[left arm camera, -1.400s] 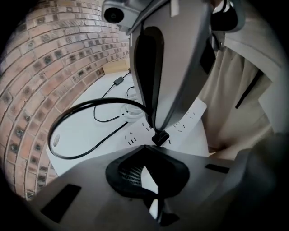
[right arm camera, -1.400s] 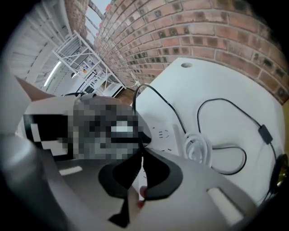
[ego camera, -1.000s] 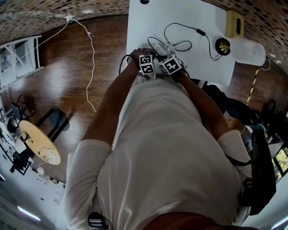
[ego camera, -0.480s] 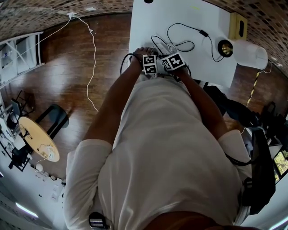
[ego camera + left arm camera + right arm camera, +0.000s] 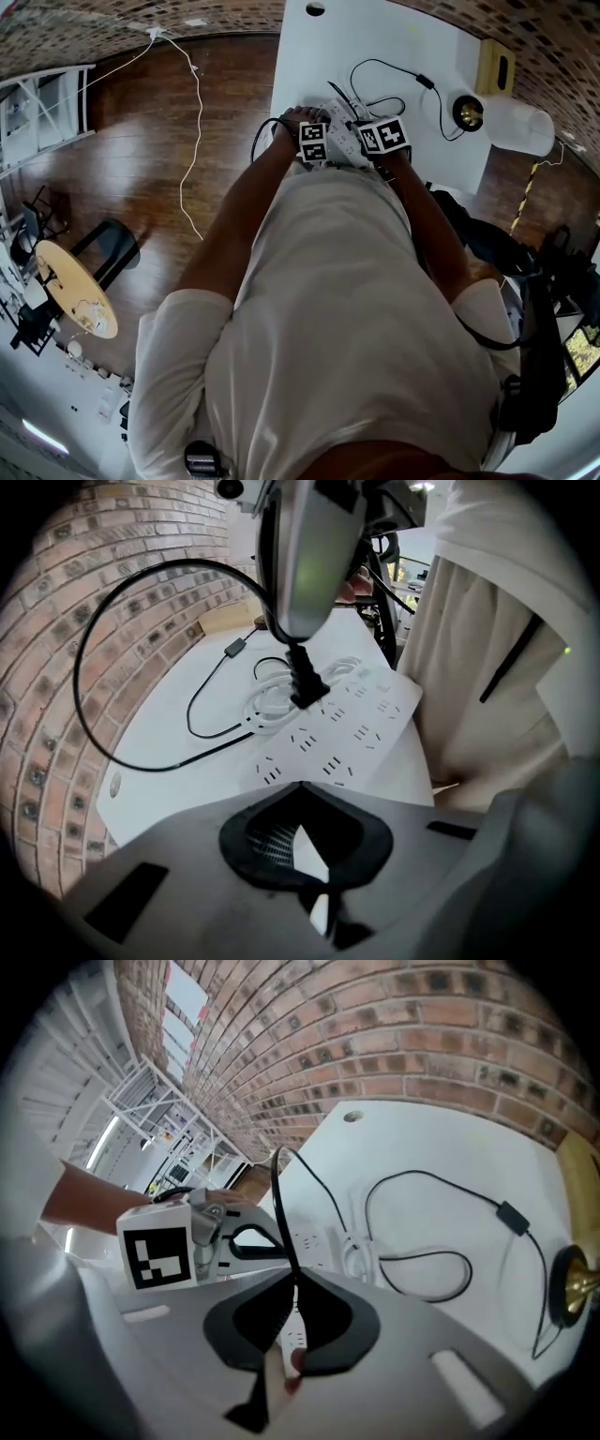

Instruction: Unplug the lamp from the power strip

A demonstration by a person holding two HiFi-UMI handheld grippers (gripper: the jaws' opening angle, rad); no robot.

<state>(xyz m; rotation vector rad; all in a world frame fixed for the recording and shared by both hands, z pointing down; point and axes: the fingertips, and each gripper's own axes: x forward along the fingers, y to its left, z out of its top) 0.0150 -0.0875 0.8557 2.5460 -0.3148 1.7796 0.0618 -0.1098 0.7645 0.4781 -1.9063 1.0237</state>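
1. The white power strip (image 5: 340,141) lay flat on the white table (image 5: 309,61). In the head view it sat in the upper middle, between the two grippers' marker cubes. It filled the centre of the left gripper view.
2. A black plug (image 5: 306,684) stood on the strip's upper-left part in the left gripper view. We could not tell whether its pins were seated.
3. The right gripper (image 5: 289,1274) was clenched on that plug. Its jaws were pressed together, and the black cord (image 5: 284,1222) rose from between their tips toward the top of its own view.
4. The left gripper (image 5: 300,789) had its jaws closed tip to tip, grasping nothing. It sat low in the centre of its view, at the strip's near end.
5. A coil of white cable (image 5: 272,703) lay against the strip, left of the plug.
6. The black cord looped across the table past an inline switch (image 5: 511,1215) to the lamp (image 5: 497,114), at the upper right of the head view.
7. A brick wall (image 5: 422,1035) ran behind the table, and a wooden floor (image 5: 141,187) filled the left of the head view.
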